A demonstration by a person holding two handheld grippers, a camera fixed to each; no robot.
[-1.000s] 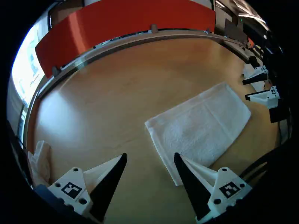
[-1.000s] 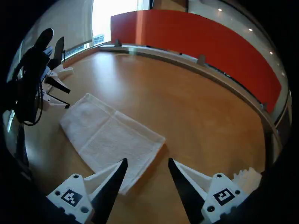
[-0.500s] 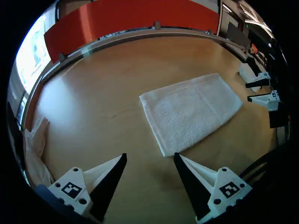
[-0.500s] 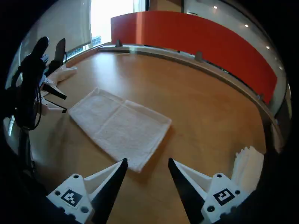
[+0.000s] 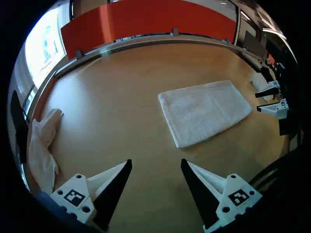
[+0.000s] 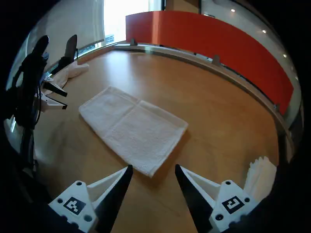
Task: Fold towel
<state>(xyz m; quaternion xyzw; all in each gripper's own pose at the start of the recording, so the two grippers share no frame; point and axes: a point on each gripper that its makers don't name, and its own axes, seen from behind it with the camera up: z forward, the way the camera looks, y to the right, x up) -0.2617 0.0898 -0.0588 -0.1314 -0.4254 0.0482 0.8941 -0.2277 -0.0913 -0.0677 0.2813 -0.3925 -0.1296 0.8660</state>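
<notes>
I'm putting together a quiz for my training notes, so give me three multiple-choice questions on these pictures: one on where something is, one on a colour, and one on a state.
1. Where is the folded towel?
A. Flat on the wooden table
B. Draped over a chair
C. Clamped in a hand-held gripper

2. What colour is the partition behind the table?
A. Blue
B. Orange-red
C. Green

3. How do the left hand-held gripper and the right hand-held gripper stand?
A. Both shut on the towel
B. Left shut, right open
C. Both open, holding nothing

Answers:
1 A: it lies flat on the tabletop, apart from both grippers.
2 B: the panel along the far edge is orange-red.
3 C: each one gapes wide with nothing in it.
</notes>
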